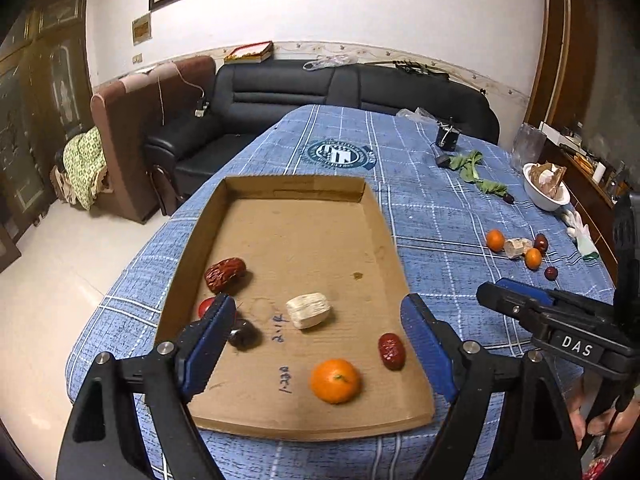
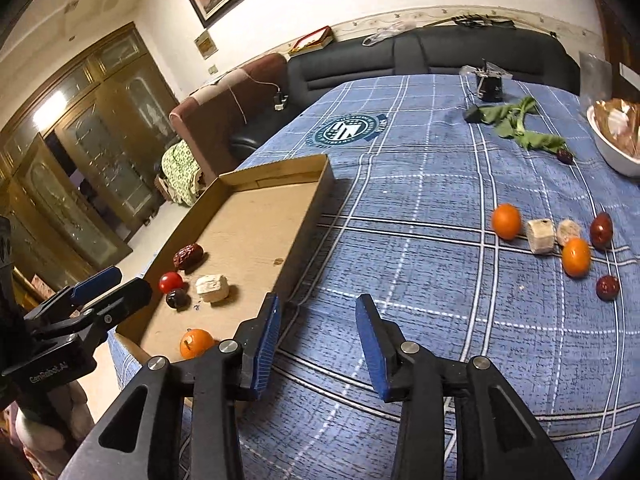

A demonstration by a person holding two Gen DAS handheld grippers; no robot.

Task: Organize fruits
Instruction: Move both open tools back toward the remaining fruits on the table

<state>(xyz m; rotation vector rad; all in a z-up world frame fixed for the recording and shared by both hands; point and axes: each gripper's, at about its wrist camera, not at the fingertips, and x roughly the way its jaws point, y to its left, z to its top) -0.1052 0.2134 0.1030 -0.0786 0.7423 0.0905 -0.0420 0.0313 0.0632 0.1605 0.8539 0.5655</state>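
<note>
Cardboard tray lying under and ahead of the left gripper, blue pads spread wide and released, nothing pressed between them. Between these jaws and slightly ahead: a pale chunk; nearer, toward the right pad, a mandarin and a small red date; beside the left pad, a big wrinkled date, a cherry tomato and a dark round fruit. All six already inside the tray. Right gripper hovering over the blue checked cloth, just right of the tray wall, jaws partly apart and empty. Remaining loose fruits ahead and well to the right of these jaws: two mandarins, two pale chunks, two dark red fruits, all close together on the cloth. Nearest of them probably the left mandarin, round, so no long axis to align with. Right hand clearly nearer to this group than the left; likely next move a reach forward and rightward, pads opened a little wider first.
</note>
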